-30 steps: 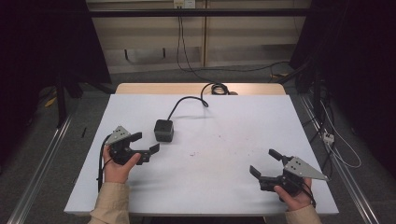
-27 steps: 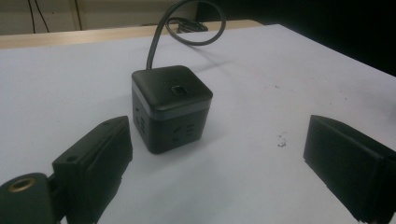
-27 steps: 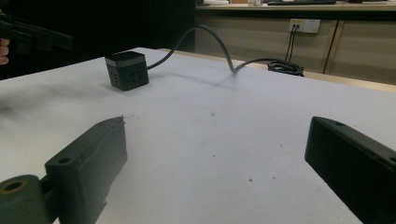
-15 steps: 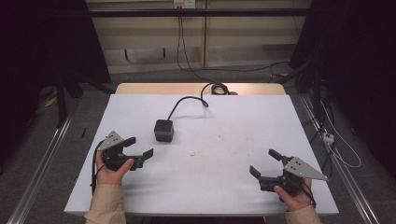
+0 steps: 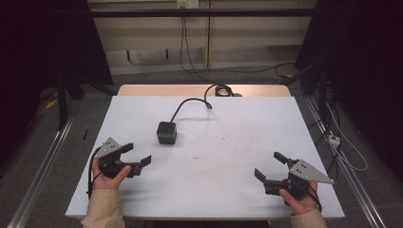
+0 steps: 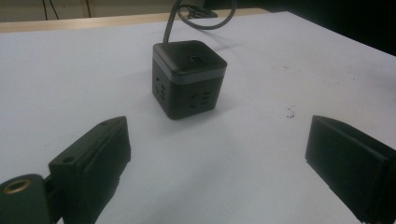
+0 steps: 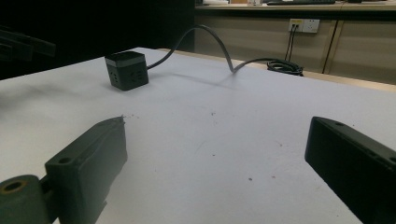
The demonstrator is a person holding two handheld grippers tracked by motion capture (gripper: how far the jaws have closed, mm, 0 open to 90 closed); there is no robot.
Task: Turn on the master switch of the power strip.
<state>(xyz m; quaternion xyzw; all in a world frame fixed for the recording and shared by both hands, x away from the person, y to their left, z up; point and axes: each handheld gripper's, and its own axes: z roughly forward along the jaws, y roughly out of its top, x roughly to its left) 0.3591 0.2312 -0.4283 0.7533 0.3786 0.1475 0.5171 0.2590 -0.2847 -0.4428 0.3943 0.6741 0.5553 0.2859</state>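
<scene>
Jaws spread wide and grasping nothing, the left gripper and right gripper are hovering near the person, likely readying, while the black cube-shaped power socket is sitting left of centre on the white table, its grey cable trailing far.

White desk sits on grey floor, beige wall behind, cables hanging from a socket, darkness either side.

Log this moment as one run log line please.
left gripper: open, empty, near cube socket | right gripper: open, empty | cube: on table, untouched
</scene>
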